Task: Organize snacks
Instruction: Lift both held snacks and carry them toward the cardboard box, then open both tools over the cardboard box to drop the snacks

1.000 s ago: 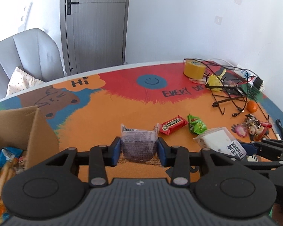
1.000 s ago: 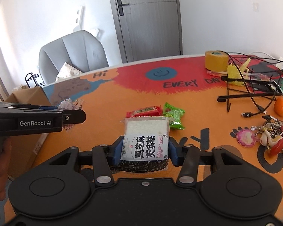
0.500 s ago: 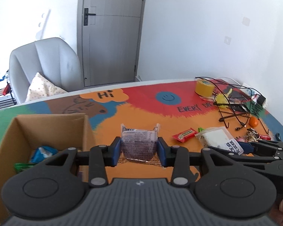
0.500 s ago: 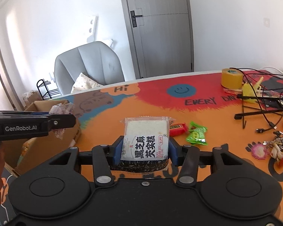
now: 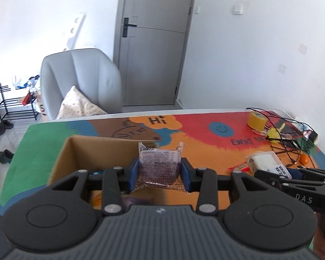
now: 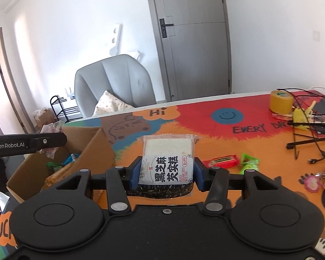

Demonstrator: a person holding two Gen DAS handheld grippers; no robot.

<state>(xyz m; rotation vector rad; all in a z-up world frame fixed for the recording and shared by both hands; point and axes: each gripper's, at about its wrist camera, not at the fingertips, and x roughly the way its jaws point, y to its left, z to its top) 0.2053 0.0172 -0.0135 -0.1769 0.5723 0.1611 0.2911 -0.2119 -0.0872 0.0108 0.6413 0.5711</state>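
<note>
My left gripper [image 5: 160, 174] is shut on a purple snack packet [image 5: 159, 166] and holds it above the right wall of the open cardboard box [image 5: 93, 151]. In the right wrist view the left gripper [image 6: 52, 140] hovers over the box [image 6: 91, 151] with its packet. My right gripper [image 6: 165, 174] is shut on a white black-sesame rice cake packet [image 6: 168, 162], held above the table right of the box. That packet also shows in the left wrist view [image 5: 264, 163]. A red snack bar [image 6: 223, 160] and a green packet [image 6: 249, 162] lie on the table.
The box holds several snack packets [image 6: 69, 160]. The colourful table [image 6: 227, 134] carries a yellow tape roll [image 6: 280, 101], black cables and stand [image 6: 309, 140], keys and charms [image 6: 314, 182], and an orange [image 5: 303, 158]. A grey chair [image 6: 114, 82] stands behind the table.
Both grippers have moved left toward the cardboard box with their packets still held. The left packet has gone from over the open table to above the box's right wall.
</note>
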